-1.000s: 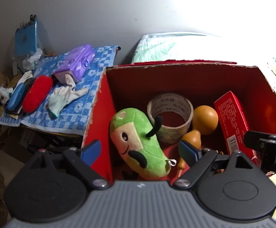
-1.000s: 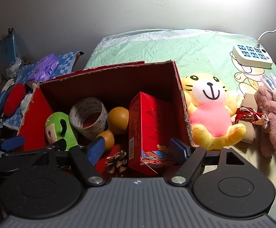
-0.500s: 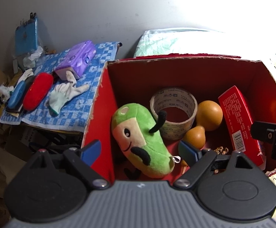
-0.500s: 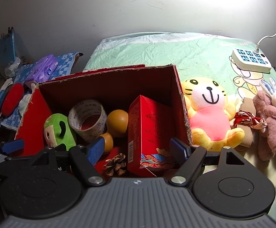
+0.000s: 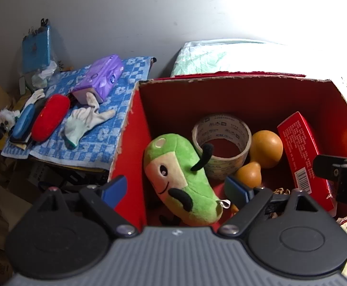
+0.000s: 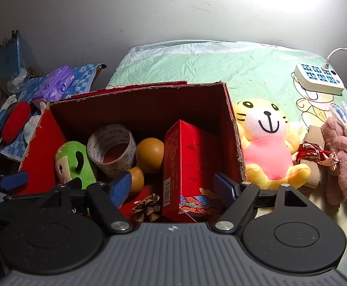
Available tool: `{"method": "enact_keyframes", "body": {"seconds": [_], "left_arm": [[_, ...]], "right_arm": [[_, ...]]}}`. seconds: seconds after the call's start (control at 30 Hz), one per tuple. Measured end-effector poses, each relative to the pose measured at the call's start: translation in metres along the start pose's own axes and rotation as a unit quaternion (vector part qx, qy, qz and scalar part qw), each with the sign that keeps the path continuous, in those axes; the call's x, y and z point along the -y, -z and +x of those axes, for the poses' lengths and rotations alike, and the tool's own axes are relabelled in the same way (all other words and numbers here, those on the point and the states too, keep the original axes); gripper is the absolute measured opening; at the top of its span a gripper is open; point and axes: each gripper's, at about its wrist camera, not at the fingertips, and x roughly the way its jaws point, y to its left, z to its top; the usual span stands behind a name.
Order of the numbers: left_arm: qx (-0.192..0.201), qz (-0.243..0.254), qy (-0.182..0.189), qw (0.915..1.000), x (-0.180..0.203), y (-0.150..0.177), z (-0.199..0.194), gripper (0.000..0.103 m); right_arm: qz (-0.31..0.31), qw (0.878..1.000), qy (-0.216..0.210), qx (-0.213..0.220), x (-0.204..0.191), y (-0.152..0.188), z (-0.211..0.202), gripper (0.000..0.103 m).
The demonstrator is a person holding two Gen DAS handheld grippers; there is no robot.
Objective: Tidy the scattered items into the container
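The bed (image 6: 221, 69) with its pale green cartoon sheet takes up most of the room's right side, and on it sits the red cardboard box (image 6: 235, 128), open at the top. To the left of the box a blue checked towel (image 5: 101, 140) covers a low pile of clutter, carrying a purple tissue pack (image 5: 101, 78), a white glove (image 5: 85, 121) and a red oval pouch (image 5: 50, 116). Outside the box, right against its right wall, a yellow tiger plush (image 6: 268, 143) in a pink top sits upright, with a pink rabbit plush (image 6: 342, 152) further right and a small red ribbon (image 6: 316, 155) lying between them. A white power strip (image 6: 318, 81) rests near the bed's far corner. Inside the box a tall red carton (image 6: 187, 162) leans against the right wall, a green plush (image 5: 183, 178) lies on its back at the left, a roll of tape (image 5: 221, 140) stands tilted behind it, an orange gourd (image 5: 264, 152) lies between the tape and the carton, and a pinecone (image 6: 147, 205) sits on the floor at the near edge. The left gripper (image 5: 173, 190) hangs over the box's near left corner, its jaws spread wide and holding nothing, one blue pad outside the wall and one inside above the green plush. The right gripper (image 6: 173, 188) hovers at the near right side, its jaws equally wide apart and empty, framing the red carton.
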Motion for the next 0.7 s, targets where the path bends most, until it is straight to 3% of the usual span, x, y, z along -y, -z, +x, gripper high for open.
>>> {"method": "enact_keyframes", "body": {"seconds": [0.7], "left_arm": [[-0.009, -0.003, 0.006, 0.9999, -0.0015, -0.0016, 0.0082, 0.088]], "right_arm": [[-0.018, 1.0, 0.014, -0.002, -0.01, -0.0045, 0.0076, 0.078]]}}
